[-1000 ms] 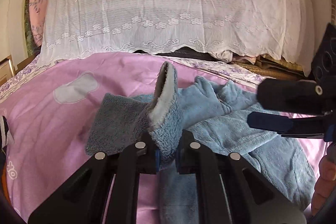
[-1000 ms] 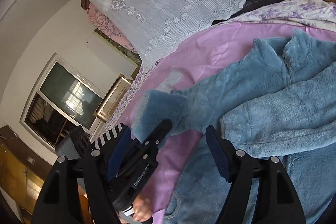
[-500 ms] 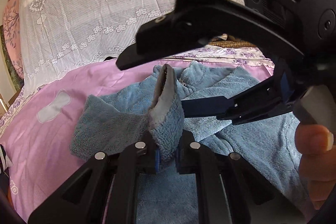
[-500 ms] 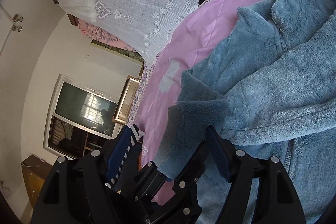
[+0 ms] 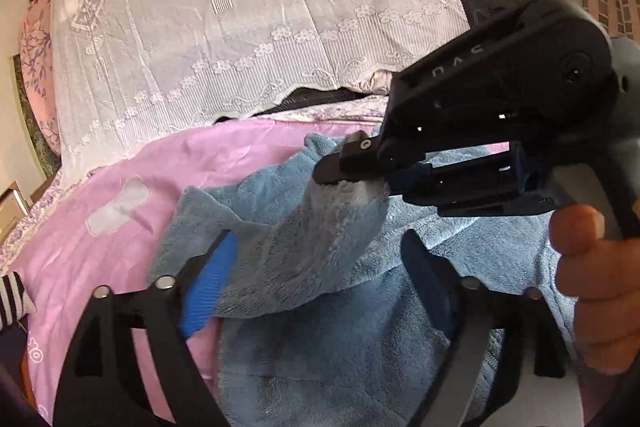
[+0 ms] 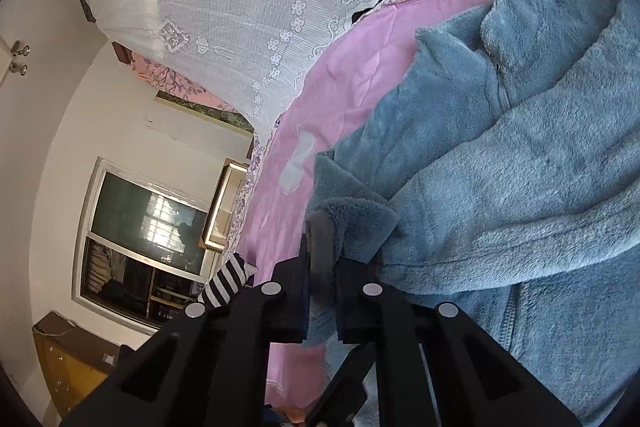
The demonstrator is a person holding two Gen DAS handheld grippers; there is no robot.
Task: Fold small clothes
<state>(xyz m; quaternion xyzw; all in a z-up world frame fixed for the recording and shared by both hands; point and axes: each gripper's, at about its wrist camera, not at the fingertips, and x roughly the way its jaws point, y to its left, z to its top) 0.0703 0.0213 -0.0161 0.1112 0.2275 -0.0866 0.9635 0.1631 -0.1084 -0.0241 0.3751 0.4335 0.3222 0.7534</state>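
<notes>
Handoff happened in the last second. A second back the left gripper (image 5: pixel 316 279) was clamped on the sleeve cuff (image 5: pixel 356 187) of the blue fleece jacket (image 5: pixel 360 347), and the right gripper (image 6: pixel 320 291) was spread wide beside it. By this moment they'd swapped: the right was pinched shut on the cuff, grey lining squeezed between its pads in the right wrist view. The left jaws were opening, blue pads standing clear on either side of the sleeve, nothing pressed.

Left wrist view showed the right gripper reaching in from the right, tips on the cuff, a hand (image 5: pixel 596 287) on its handle. Sleeve was lifted off the jacket body and draped down from the cuff.

Jacket lay front-up on the pink bedsheet (image 5: pixel 120 227), collar toward the white lace cover (image 5: pixel 240 27), zipper visible, the other sleeve lying across the chest. A striped cloth (image 6: pixel 228 279) sat at the bed edge, untouched.

My read: the sleeve fold was mid-way. The regrip let the right hand carry this cuff across the chest. The left was free to pin or smooth. Body fold not started.
</notes>
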